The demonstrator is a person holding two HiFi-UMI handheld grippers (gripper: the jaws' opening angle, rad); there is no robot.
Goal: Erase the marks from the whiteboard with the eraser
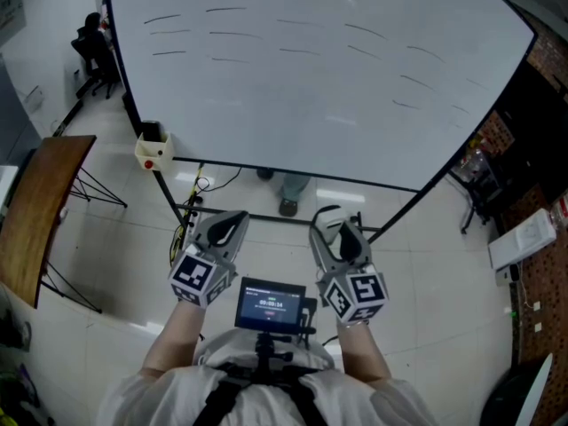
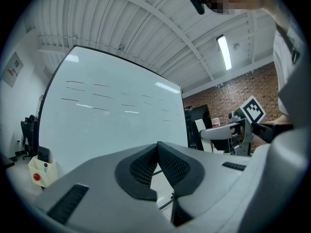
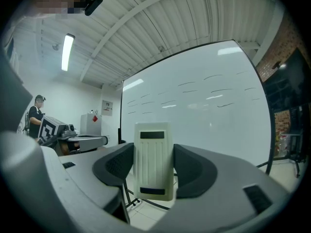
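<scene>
A big whiteboard [image 1: 319, 87] on a stand fills the upper head view, with several short dark marks [image 1: 226, 9] in rows across its top part. The board also shows in the left gripper view [image 2: 112, 125] and the right gripper view [image 3: 204, 110]. Both grippers are held low, well short of the board. My right gripper [image 3: 153, 166] is shut on a cream ribbed eraser [image 3: 153, 159] that stands upright between its pads. My left gripper [image 2: 158, 161] is shut with its pads touching and nothing in it. From above, the left gripper [image 1: 226, 229] and right gripper [image 1: 342, 238] sit side by side.
A wooden table [image 1: 35, 211] stands at the left. A cream box with a red button [image 1: 153, 152] hangs at the board's lower left corner, with cables [image 1: 191, 211] below. Someone's feet [image 1: 288, 193] show under the board. Dark shelving [image 1: 532, 122] and a white box [image 1: 524, 238] are at the right.
</scene>
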